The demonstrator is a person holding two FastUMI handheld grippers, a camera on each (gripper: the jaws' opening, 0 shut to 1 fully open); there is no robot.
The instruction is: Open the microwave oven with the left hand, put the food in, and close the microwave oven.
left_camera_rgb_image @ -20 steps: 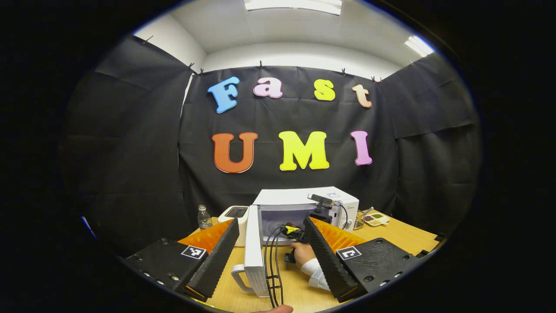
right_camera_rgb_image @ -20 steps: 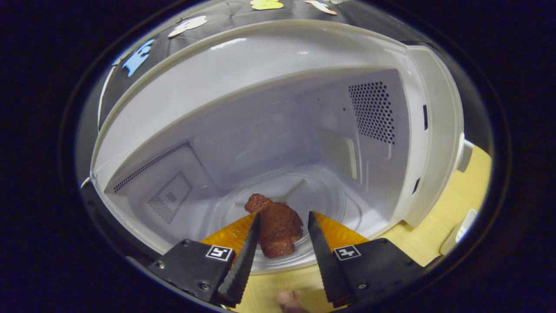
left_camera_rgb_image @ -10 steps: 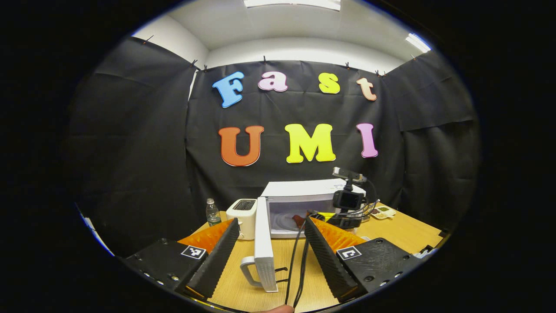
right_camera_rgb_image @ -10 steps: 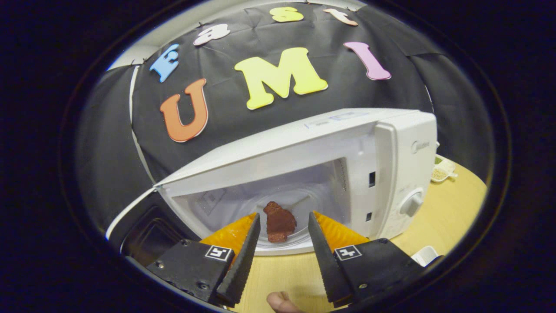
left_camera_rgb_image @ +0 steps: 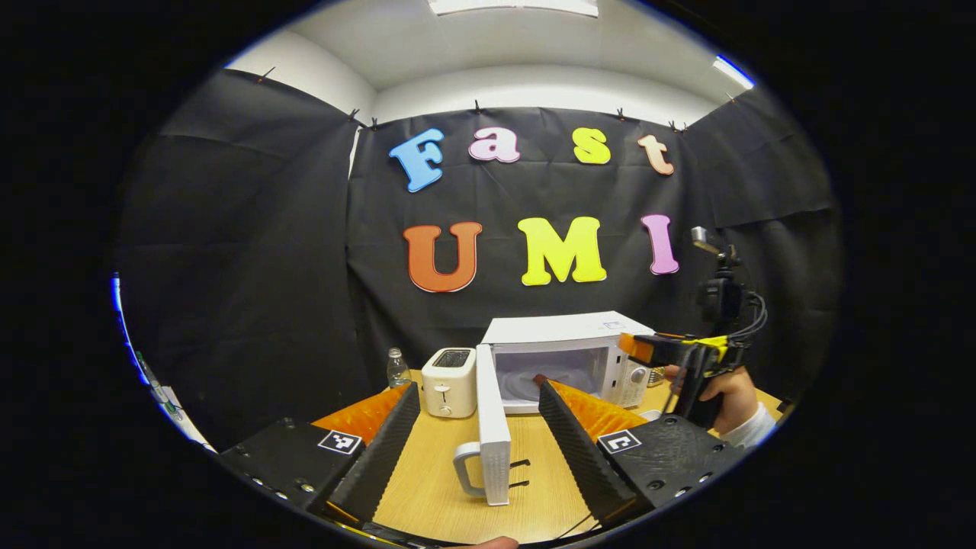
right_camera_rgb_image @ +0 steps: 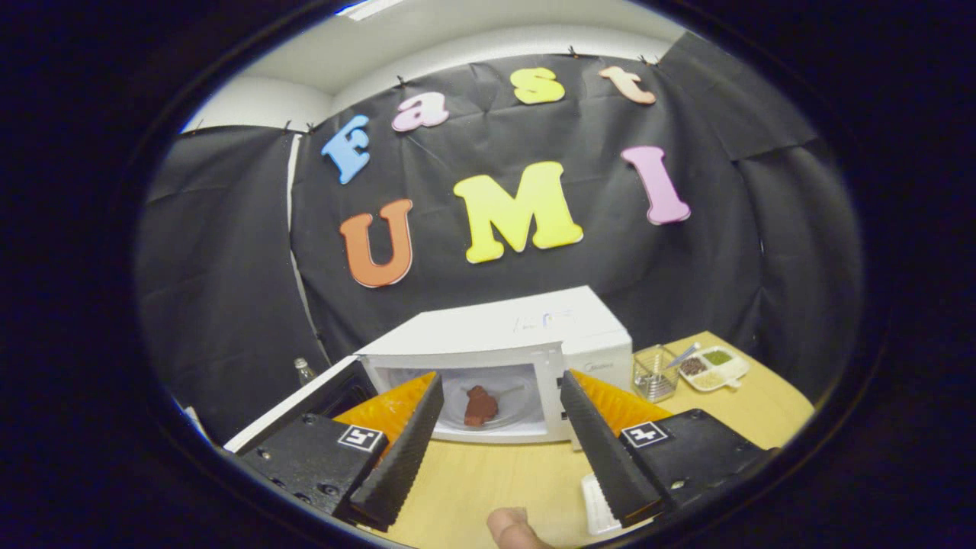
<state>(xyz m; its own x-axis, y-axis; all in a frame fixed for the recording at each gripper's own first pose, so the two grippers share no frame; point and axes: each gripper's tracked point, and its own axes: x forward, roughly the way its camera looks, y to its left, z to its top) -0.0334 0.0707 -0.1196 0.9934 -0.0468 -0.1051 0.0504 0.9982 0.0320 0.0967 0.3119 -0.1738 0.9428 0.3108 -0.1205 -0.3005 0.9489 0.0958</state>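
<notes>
On the wooden worktop (right_camera_rgb_image: 488, 480) the right claw (right_camera_rgb_image: 496, 438) has pulled back, wide open and empty, the food (right_camera_rgb_image: 479, 406) sits inside the microwave (right_camera_rgb_image: 534, 335), so the open, empty left claw (left_camera_rgb_image: 476, 435) must now shut the door (left_camera_rgb_image: 492, 427).

food (right_camera_rgb_image: 480, 405) in microwave (right_camera_rgb_image: 496, 343), toaster (left_camera_rgb_image: 449, 370) beside

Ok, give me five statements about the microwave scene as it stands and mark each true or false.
1. The microwave door is closed. False: it stands open.
2. The food lies inside the microwave. True.
3. The right gripper is holding the food. False: it is open and empty, back from the microwave.
4. A toaster stands beside the microwave. True.
5. The left gripper is clamped on the door handle. False: it is open, the handle between its fingers untouched.
</notes>
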